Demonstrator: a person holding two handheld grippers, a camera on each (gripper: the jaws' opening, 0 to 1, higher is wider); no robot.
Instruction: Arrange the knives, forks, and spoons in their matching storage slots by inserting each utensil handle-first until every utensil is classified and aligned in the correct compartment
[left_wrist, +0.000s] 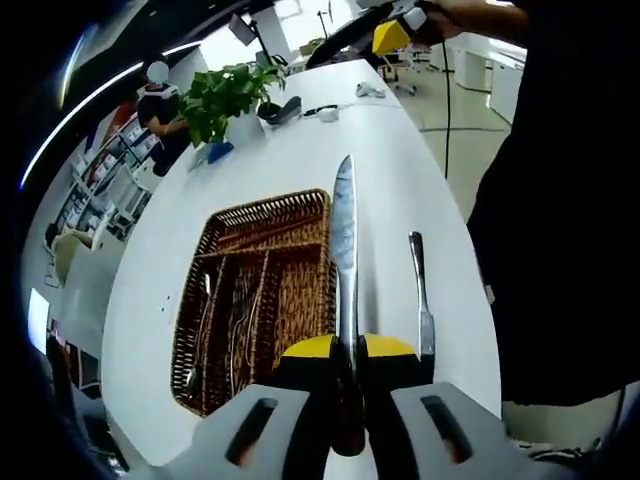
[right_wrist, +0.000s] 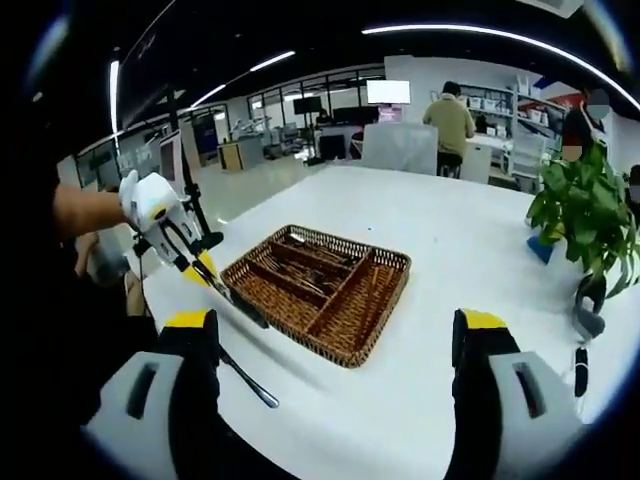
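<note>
Left tool (left_wrist: 348, 372) is gripping a long steel-bladed knife (left_wrist: 344, 250) beside the rectangular brown wicker tray (left_wrist: 300, 215); right tool (right_wrist: 335, 345) is gaping wide, empty.

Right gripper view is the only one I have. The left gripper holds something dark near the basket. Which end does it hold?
Observer: In the left gripper view, the left gripper is shut on the handle of a kitchen knife. The blade points forward, away from the jaws.
Operator: Is the thin utensil on the table also a knife?
Observer: Yes, a table knife. It lies on the white table beside the wicker basket, apart from its rim.
Operator: Which slot is free?
Observer: The lengthwise compartment nearest the held knife looks bare. The two next to it hold cutlery.
</note>
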